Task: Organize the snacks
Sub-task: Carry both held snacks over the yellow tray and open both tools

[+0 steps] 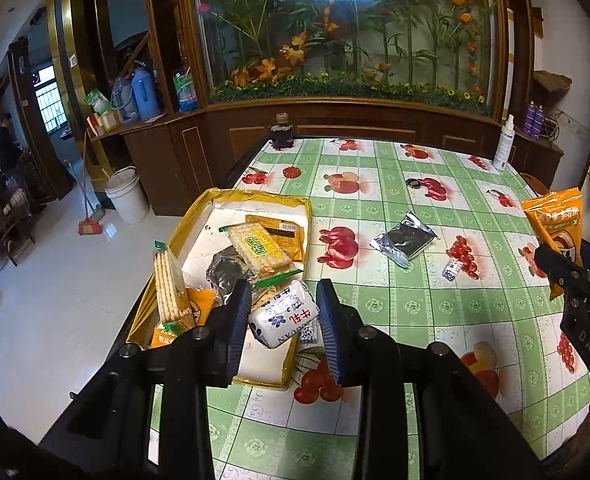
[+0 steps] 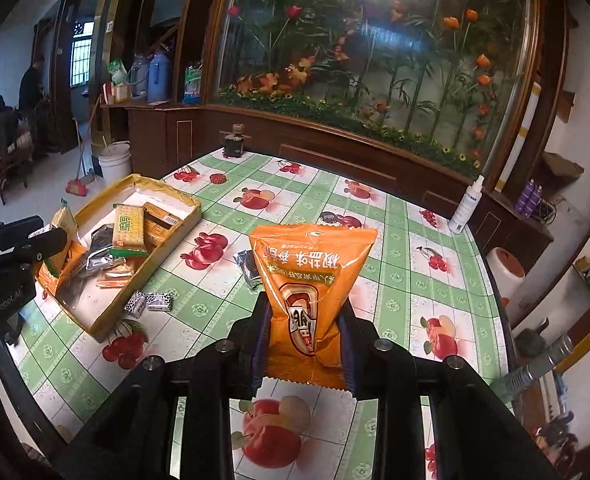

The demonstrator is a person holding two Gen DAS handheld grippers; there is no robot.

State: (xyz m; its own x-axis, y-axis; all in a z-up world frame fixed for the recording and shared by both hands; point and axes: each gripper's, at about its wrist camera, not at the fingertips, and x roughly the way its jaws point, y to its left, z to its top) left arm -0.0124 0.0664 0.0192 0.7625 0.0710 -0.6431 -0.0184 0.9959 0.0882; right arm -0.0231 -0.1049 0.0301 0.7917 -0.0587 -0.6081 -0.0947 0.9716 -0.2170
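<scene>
A: How far along is the snack sorting?

B: Well along, I'd judge. The yellow tray point(image 2: 107, 322) already holds several cracker packs point(image 1: 261, 249), a dark foil pouch and orange packets.

A: And the claws?

B: The right claw point(image 2: 305, 344) is clenched on an orange snack bag point(image 2: 313, 276), held above the bench point(image 2: 399, 312), well to the right of the tray. The left claw point(image 1: 283, 328) hangs over the tray's near end with a gap between its pads; I see nothing pinched there.

A: What's left?

B: Outside the tray: a silver foil pouch point(image 1: 405, 239) to its right, and 2 small blue-white candies point(image 2: 149, 303) just beside its near corner. Those, plus the held bag, seem to remain.
</scene>
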